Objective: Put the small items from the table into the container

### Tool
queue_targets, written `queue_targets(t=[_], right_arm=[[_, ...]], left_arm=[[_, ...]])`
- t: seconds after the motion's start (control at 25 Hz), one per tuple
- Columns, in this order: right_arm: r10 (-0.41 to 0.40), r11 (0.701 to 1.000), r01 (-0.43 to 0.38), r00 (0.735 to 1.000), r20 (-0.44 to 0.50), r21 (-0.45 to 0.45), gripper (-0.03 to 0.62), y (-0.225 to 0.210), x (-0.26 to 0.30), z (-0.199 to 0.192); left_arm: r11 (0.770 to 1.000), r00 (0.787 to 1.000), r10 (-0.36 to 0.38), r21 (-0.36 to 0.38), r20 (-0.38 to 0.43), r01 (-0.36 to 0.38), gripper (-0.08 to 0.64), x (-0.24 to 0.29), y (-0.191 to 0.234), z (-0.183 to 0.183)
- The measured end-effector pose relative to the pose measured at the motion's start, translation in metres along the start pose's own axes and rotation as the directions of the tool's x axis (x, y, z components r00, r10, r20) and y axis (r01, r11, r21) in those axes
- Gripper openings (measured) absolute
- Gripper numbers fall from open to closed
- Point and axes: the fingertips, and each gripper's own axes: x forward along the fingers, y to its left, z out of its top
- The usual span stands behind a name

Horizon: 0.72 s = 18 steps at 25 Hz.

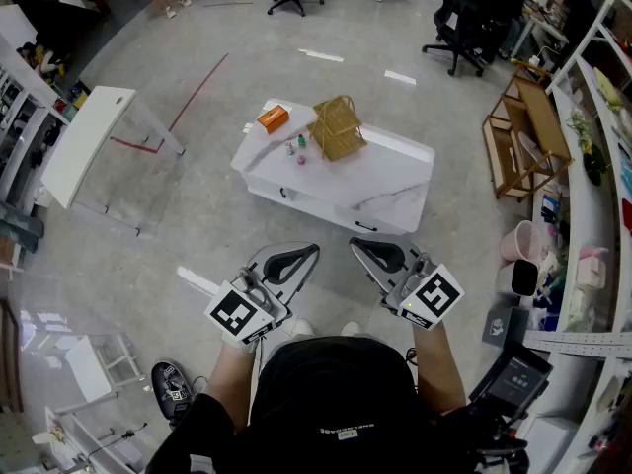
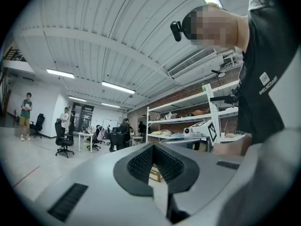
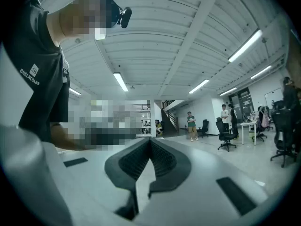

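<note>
Shows left gripper (image 1: 312, 252) and right gripper (image 1: 356, 248) pressed together, empty, level, well short of white marble-look table (image 1: 395, 181), likely pre-approach; locates small bottles (image 1: 292, 148) on table, just beside tan wicker basket (image 1: 338, 126).

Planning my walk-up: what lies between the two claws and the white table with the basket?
Only bare grey floor, as the head view shows; the left claw and right claw hang short of the white table.

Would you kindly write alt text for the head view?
A person holds the left gripper and the right gripper, fingers shut and empty, short of a low white table bearing a wicker basket, an orange box and small items.
</note>
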Motion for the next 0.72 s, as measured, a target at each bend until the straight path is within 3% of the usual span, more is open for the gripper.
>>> queue_targets(t=[0.4, 0.72], right_arm=[[0.000, 1.000, 0.000, 1.000, 0.002, 0.015, 0.009, 0.015, 0.015, 0.002], [-0.014, 1.000, 0.014, 1.000, 0.006, 0.020, 0.009, 0.025, 0.020, 0.000]], left_arm=[[0.999, 0.999, 0.019, -0.044, 0.039, -0.017, 0.003, -0.021, 0.013, 0.004], [0.999, 0.999, 0.036, -0.018, 0.023, -0.036, 0.004, -0.035, 0.014, -0.004]])
